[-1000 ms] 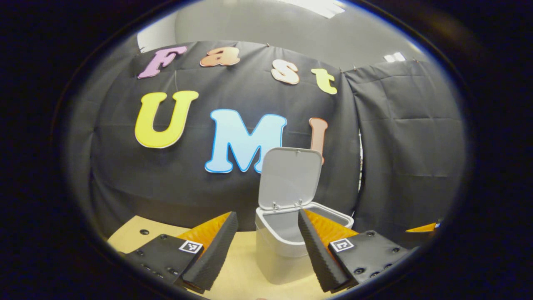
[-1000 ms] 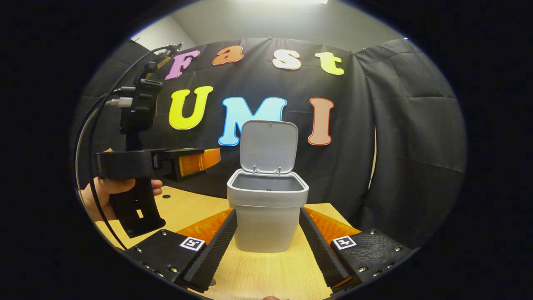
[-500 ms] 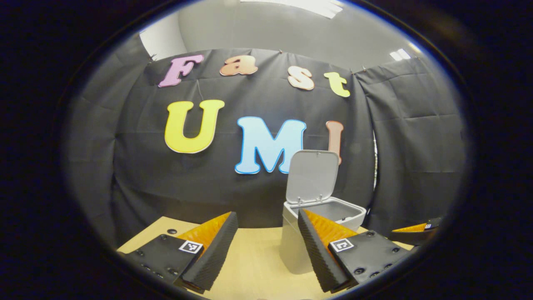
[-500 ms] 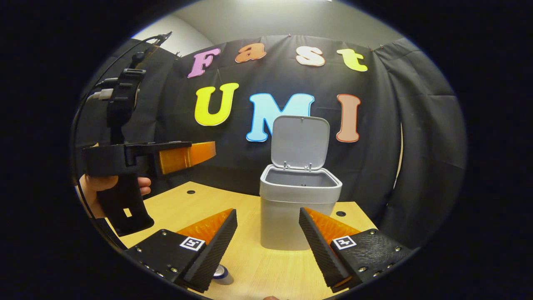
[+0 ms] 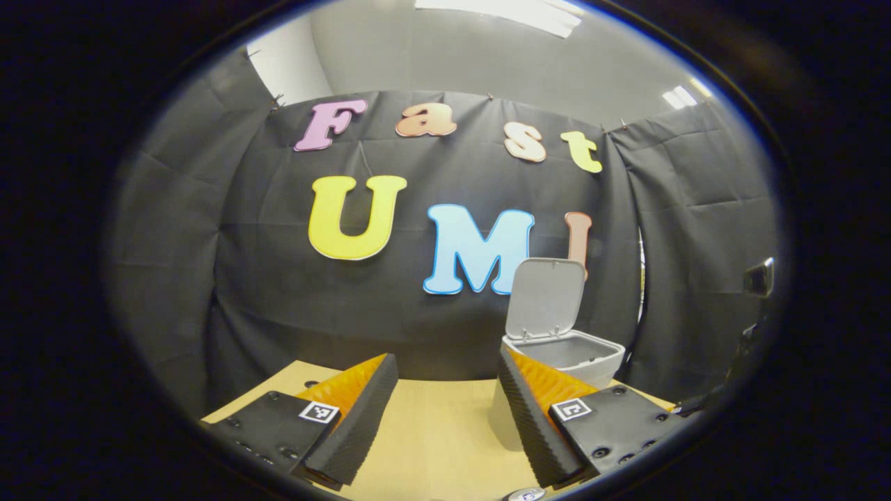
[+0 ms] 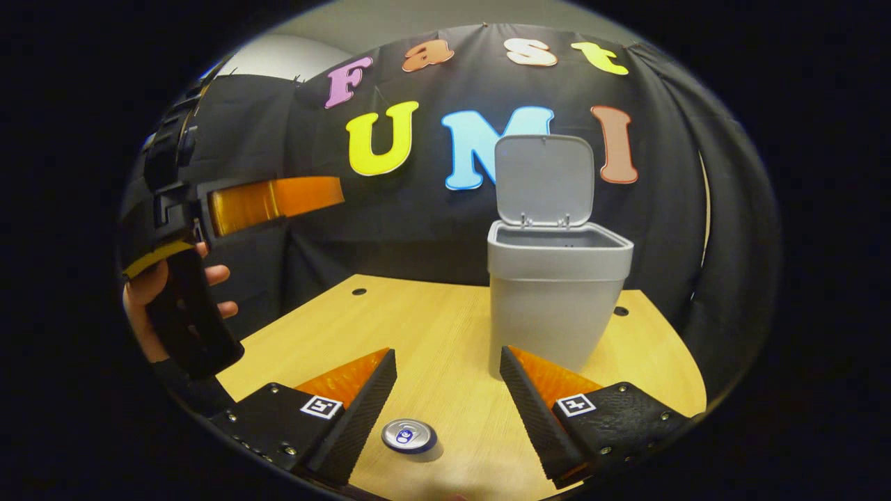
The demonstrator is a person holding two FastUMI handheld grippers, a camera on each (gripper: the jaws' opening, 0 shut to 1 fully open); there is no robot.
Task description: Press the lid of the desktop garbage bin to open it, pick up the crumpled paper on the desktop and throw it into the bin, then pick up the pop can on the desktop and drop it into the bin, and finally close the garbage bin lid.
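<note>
- Grey plastic garbage bin (image 5: 564, 355) stands on the tabletop (image 5: 431, 431) in the left gripper view, to the right of centre, partly behind this claw's right finger; its lid (image 5: 545, 298) is swung up, nearly upright.
- Left claw (image 5: 445, 410): fingers spread wide, nothing between them, held level above the wood and aimed at the booth wall, left of the bin.
- Rim of the pop can (image 5: 525, 495) just shows at the bottom edge, below the right finger.
- Right gripper view: bin (image 6: 557, 299) stands right of centre, lid (image 6: 544, 179) up, interior mostly hidden from this angle. No crumpled paper lies on the visible wood, so the paper step looks done; judgement only.
- Pop can (image 6: 409, 435) stands upright on the tabletop (image 6: 418, 327), top toward the camera, low between the right claw's fingers but nearer the left one.
- Right claw (image 6: 449, 410): spread, empty, tilted downward over the can. Step in hand is probably the can pickup.
- Next move calls for lowering, centring the can between the fingers, then closing on its sides.
- Left claw (image 6: 278, 196) is held higher at the left, level, with a hand (image 6: 150, 292) gripping its handle.
</note>
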